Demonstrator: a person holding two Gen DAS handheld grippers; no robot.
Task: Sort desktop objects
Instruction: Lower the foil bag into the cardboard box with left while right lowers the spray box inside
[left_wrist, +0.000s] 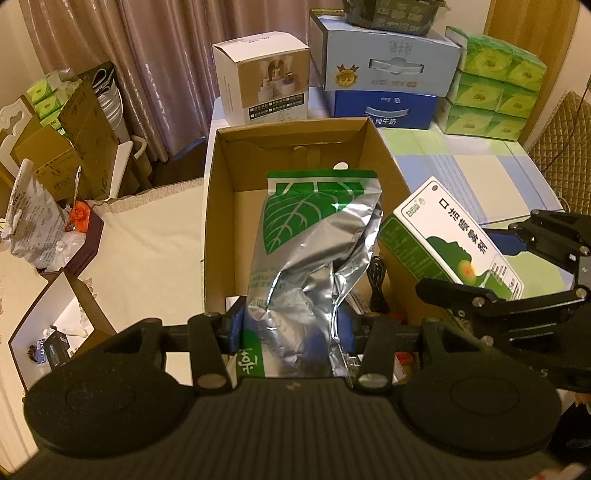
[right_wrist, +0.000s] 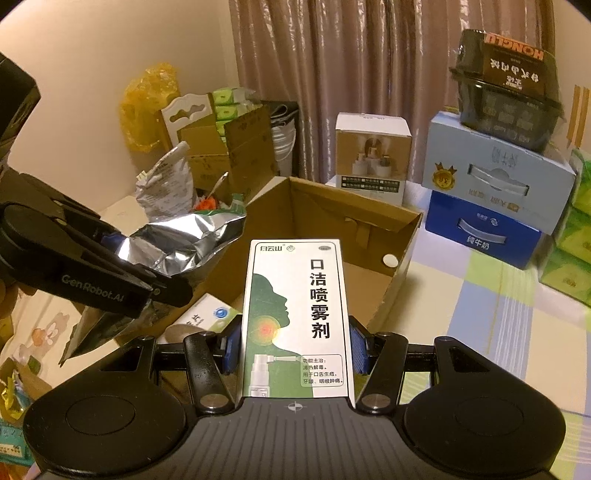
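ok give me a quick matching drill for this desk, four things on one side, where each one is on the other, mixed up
Things:
1. foil pouch
2. spray box
3. cardboard box
4. dark tray

Places:
A. on top of the pale blue carton
B. in the right hand-held gripper
C. open on the table, below both held items
D. in the left hand-held gripper

Pairs: 1-D, 2-B, 3-C, 4-A

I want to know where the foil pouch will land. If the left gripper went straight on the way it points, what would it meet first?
Probably the floor of the open cardboard box: the left gripper, shut on the foil pouch, points down into it. Depth is uncertain.
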